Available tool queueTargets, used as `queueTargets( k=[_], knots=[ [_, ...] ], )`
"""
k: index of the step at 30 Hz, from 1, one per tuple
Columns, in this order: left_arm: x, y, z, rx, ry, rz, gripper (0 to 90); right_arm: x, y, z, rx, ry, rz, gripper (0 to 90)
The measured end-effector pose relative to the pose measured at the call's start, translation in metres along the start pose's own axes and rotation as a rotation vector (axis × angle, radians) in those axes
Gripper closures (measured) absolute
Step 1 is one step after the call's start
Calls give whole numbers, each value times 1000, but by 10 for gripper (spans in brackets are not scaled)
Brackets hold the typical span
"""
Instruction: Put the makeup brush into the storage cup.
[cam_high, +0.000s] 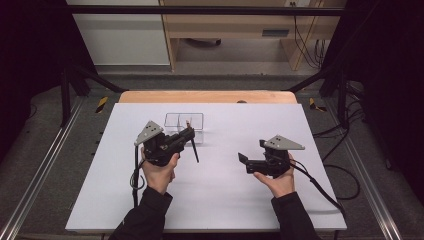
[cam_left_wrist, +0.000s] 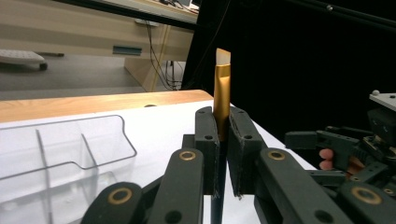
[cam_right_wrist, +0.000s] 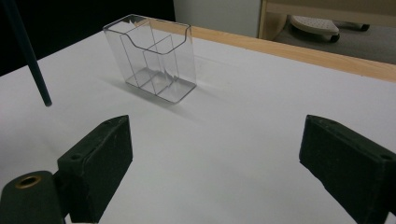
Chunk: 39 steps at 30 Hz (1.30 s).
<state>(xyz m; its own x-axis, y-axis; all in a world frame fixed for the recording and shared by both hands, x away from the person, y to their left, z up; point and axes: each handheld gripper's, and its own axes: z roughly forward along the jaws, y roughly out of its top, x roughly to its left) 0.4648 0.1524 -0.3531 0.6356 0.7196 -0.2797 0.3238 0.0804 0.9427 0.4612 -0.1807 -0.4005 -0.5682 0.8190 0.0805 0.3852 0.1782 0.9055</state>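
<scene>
The left gripper's (cam_left_wrist: 223, 154) jaws are clamped on a slim brush (cam_left_wrist: 222, 88), pads pressed flat against it at the gold ferrule and the top of the dark handle. The pale bristle tip stands up past the jaws in the left gripper view; in the high view the dark handle hangs down and forward from the gripper, its end clear of the bench (cam_high: 225, 195).

The brush looks light and stiff along its length, a thin rod with a smooth lacquered handle that would likely slide or swivel in a loose pinch. The ferrule seems the better place to hold: it is wider, flatter and rigid, and keeps the soft bristles out of the pads. Held so near one end, the long handle may swing, so it should be steered slowly.

The right gripper's (cam_right_wrist: 212, 163) jaws stand wide apart with nothing between them, hovering low over the bench.

Beyond the left gripper stands a clear plastic organiser (cam_right_wrist: 152, 58), upright, near the brush. It looks thin-walled, light and easy to tip or push.

Count: one brush, one organiser with about three compartments, though the clear walls make that hard to tell, two grippers, one bench.
</scene>
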Motion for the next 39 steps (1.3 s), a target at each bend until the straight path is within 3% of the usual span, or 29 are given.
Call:
queueTargets(
  k=[12,23,39],
  knots=[
    [6,14,-7,4,36,40,826,-15,-14,-14,12,-32,29,71],
    [23,28,-9,13,92,77,826,-24,-26,-18,23,-53,42,61],
    [41,44,-6,18,148,85,826,-34,-40,-26,36,-87,65,46]
  ],
)
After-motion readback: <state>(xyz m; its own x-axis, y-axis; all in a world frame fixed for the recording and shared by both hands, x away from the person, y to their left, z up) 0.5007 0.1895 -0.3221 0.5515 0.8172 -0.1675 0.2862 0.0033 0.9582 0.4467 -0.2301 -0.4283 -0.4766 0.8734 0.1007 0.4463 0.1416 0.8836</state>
